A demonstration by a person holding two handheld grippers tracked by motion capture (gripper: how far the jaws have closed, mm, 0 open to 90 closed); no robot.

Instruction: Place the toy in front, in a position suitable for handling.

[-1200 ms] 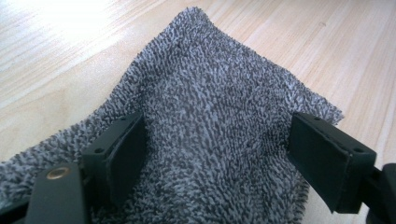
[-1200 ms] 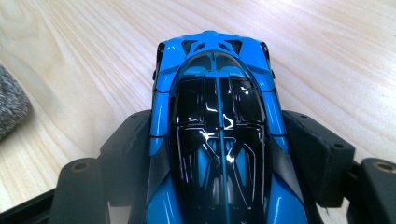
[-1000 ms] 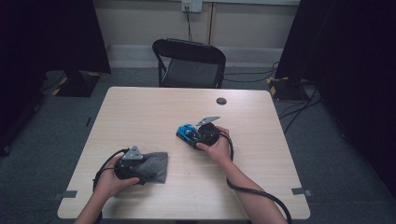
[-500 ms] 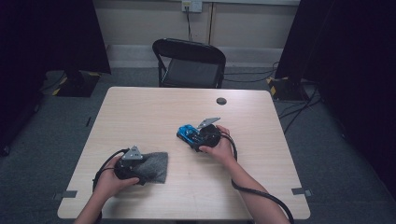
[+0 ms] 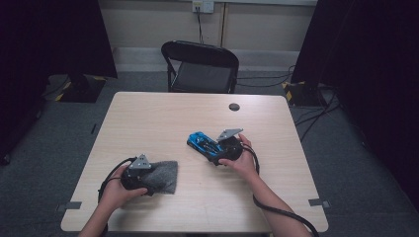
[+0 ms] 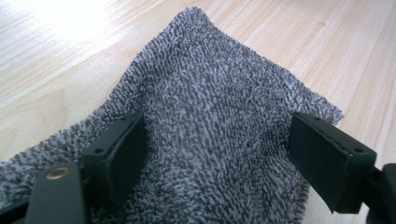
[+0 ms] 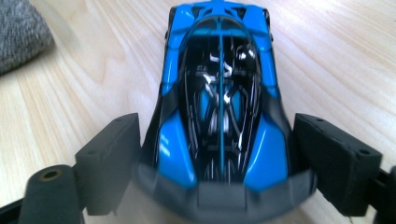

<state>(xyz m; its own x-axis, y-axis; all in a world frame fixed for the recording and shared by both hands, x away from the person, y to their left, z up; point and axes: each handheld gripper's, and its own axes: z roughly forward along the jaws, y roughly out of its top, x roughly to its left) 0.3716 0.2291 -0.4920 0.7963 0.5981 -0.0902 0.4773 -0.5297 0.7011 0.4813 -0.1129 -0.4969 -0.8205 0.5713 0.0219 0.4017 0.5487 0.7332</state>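
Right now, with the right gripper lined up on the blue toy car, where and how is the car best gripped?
Across its flanks, just ahead of the grey end nearest the camera. The blue toy car lies lengthwise between the open jaws of the right gripper, one either side, so closing from that end along its length looks best. The body narrows toward the middle, so a grip further forward may slip.

Rough grey terry cloth (image 6: 210,130), glossy plastic car (image 7: 219,107), matt wood table (image 5: 276,123).

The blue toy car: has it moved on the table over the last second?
No. In the high view the blue toy car keeps its spot below and left of the round black grommet, between the right gripper's jaws.
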